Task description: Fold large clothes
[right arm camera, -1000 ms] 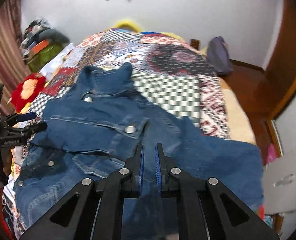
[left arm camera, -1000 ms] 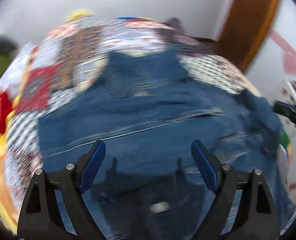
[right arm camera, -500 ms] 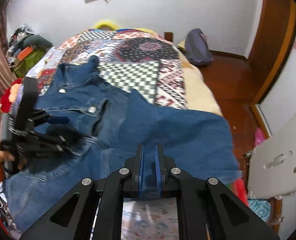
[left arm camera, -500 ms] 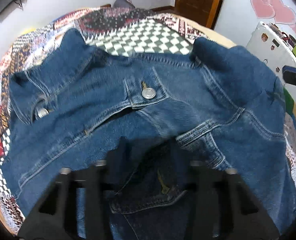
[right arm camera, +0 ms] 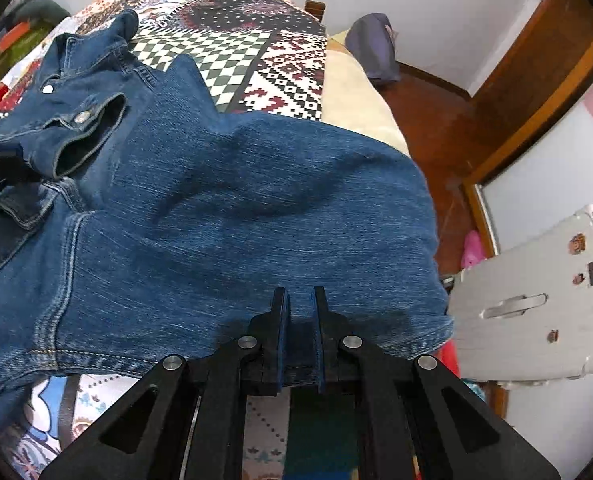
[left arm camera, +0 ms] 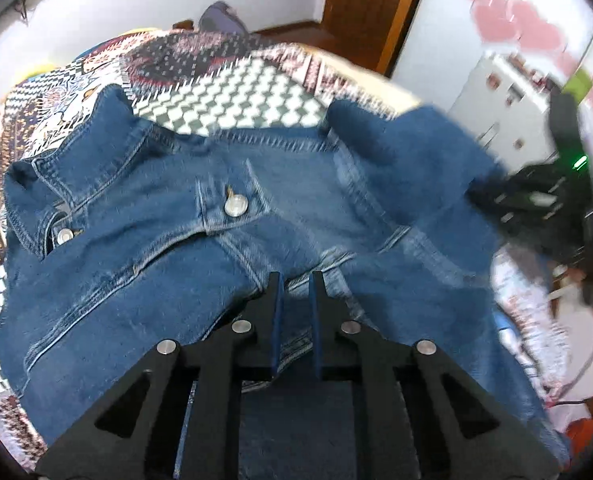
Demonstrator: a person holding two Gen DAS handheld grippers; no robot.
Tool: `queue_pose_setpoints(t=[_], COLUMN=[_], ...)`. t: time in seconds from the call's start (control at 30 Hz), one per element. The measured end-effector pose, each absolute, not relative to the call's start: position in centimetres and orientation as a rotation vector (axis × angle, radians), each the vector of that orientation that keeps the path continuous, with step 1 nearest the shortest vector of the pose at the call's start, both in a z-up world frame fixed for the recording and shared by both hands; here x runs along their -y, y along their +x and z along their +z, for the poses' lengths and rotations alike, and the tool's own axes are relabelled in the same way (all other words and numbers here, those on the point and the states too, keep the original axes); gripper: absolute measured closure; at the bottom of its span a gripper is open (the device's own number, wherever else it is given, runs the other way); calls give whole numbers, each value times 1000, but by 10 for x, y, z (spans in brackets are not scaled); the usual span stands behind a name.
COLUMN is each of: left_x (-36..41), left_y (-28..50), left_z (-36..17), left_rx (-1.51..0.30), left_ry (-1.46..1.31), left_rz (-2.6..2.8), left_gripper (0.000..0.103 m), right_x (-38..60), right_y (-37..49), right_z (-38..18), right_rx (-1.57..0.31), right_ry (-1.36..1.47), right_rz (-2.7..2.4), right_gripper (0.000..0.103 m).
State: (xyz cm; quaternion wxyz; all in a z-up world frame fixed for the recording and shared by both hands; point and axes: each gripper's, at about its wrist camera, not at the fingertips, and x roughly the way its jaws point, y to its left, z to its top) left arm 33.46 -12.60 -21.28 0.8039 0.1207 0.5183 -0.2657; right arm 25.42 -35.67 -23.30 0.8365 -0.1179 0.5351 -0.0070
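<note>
Left gripper (left arm camera: 295, 280): fingers nearly together, pinching a denim fold of jacket (left arm camera: 176, 248) at front mid-panel; right side of that view blurred. Jacket lies front-up, collar away, on patchwork bedspread (right arm camera: 256, 52), chest button (left arm camera: 235, 205) visible. Right gripper (right arm camera: 300, 300): fingers pinched on hem edge; its left side cut off
</note>
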Motion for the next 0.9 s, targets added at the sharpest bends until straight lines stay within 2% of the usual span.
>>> queue_pose_setpoints(t=[0.2, 0.23, 0.33, 0.37, 0.43, 0.6, 0.73, 0.83, 0.9], left_x=[120, 116, 103, 99, 91, 80, 79, 78, 72], left_y=[331, 329, 325, 324, 328, 349, 365, 371, 369], left_z=[-217, -212, -193, -187, -178, -182, -213, -250, -255], left_rx=[-1142, -1127, -1062, -1033, -996, -1007, -1067, -1184, -1167], left_ry=[252, 244, 211, 203, 217, 263, 267, 221, 169], left_rz=[-537, -534, -508, -497, -448, -362, -336, -345, -339], left_gripper=[90, 83, 42, 35, 32, 32, 23, 22, 21], right_x=[371, 373, 374, 373, 372, 376, 380, 383, 393], right_y=[247, 244, 240, 238, 236, 225, 215, 206, 197], right_z=[-232, -232, -232, -231, -230, -223, -217, -214, -218], right_rx=[-1126, -1123, -1112, -1109, -1106, -1099, -1089, -1094, -1119], right_ry=[-247, -253, -278, -289, -299, -295, -283, -290, -335], right_rz=[-35, -33, -40, -48, -56, -58, -58, -82, -163], right_gripper=[96, 96, 96, 96, 96, 96, 96, 96, 96])
